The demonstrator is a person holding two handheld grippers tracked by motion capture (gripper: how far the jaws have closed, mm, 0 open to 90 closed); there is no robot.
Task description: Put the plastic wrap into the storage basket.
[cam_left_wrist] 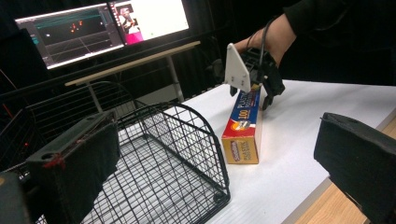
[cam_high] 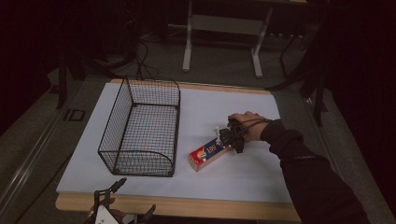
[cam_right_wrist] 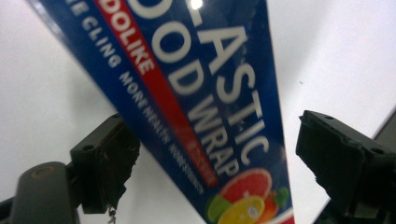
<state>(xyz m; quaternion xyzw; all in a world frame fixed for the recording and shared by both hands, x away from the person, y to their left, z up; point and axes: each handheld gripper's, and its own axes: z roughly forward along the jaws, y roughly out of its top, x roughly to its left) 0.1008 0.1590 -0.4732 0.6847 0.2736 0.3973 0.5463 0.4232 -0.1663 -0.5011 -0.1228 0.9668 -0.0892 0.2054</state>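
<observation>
My right hand-held gripper (cam_high: 229,138) spread wide astride far end of plastic wrap box (cam_high: 206,157), lying on desk (cam_high: 243,175) beside wire basket (cam_high: 142,128). Left hand-held gripper (cam_high: 122,199) released, at near edge.

High view looks forward and down over the white-topped table (cam_high: 243,177). Left gripper view faces across it from the near edge; right gripper view hangs close above the long blue plastic-wrap box (cam_right_wrist: 205,116), seen in all three.

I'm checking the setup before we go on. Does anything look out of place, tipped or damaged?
Nothing stands out. The wire basket sits upright and empty on the table, and the box of plastic wrap lies flat beside it, undamaged, with the right gripper open over its far end.
</observation>
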